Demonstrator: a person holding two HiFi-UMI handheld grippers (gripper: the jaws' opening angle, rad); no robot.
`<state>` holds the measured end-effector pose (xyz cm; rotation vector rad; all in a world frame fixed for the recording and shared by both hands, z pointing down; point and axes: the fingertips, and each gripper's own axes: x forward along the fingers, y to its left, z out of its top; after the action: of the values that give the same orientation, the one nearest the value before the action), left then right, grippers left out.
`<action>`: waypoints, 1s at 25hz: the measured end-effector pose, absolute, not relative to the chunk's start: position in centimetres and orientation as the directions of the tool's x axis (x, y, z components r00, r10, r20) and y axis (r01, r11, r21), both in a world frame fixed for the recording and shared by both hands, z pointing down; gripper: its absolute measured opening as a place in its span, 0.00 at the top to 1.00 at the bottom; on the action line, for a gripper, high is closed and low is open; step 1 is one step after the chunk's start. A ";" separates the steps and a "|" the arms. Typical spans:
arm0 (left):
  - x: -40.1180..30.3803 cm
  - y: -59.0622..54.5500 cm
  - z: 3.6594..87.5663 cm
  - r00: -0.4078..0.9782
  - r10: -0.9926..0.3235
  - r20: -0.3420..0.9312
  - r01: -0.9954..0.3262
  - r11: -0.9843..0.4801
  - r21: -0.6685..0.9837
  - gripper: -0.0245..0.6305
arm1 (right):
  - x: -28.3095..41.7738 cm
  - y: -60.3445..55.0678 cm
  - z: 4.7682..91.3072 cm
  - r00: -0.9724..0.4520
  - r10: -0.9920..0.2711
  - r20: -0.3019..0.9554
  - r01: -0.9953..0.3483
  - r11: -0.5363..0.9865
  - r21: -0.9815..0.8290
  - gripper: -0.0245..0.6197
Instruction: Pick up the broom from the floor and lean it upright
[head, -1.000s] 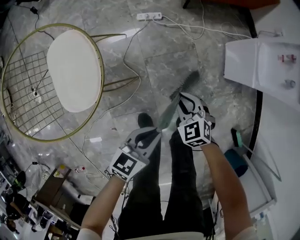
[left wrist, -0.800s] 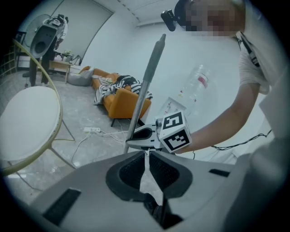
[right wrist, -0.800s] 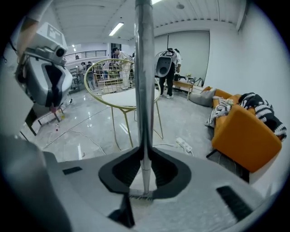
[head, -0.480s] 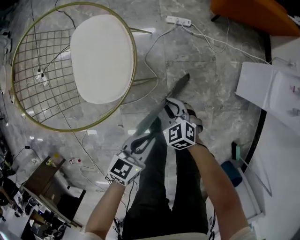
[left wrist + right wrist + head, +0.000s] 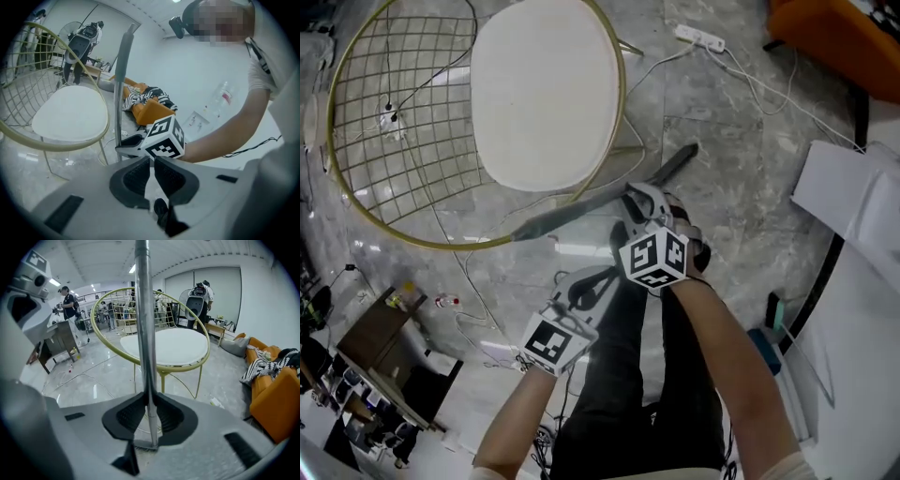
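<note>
Marble floor [image 5: 741,187] beside a wire chair [image 5: 403,112]: broom [image 5: 572,211] handle is clamped in the right gripper [image 5: 639,199], long axis tilting up toward the chair, head low, maybe touching floor; left gripper [image 5: 586,286] has its jaws together, empty, near but apart.

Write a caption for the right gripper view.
Right gripper clamps the broom by its pole, with a gold chair behind.

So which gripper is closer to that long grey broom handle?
Right. The right gripper is clamped on the long grey broom handle; the left gripper sits below it in the head view, apart from it, shut and empty.
</note>
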<state>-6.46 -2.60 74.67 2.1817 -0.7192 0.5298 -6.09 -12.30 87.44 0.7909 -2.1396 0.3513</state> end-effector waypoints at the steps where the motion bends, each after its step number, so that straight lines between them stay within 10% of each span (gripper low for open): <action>1: -7.0 -2.5 75.0 0.752 -0.330 0.571 -0.646 -0.544 0.535 0.92 | -6.8 -12.2 87.7 -0.479 -0.412 0.776 -0.636 0.772 0.017 0.84; 25: -11.4 -1.6 75.9 0.714 -0.392 0.580 -0.697 -0.478 0.534 0.92 | -11.9 -13.4 87.2 -0.546 -0.451 0.706 -0.586 0.808 0.063 0.67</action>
<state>-11.40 -1.58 75.95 2.1253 -0.8244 0.4905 -11.90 -13.35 87.16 0.7593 -2.2408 0.2311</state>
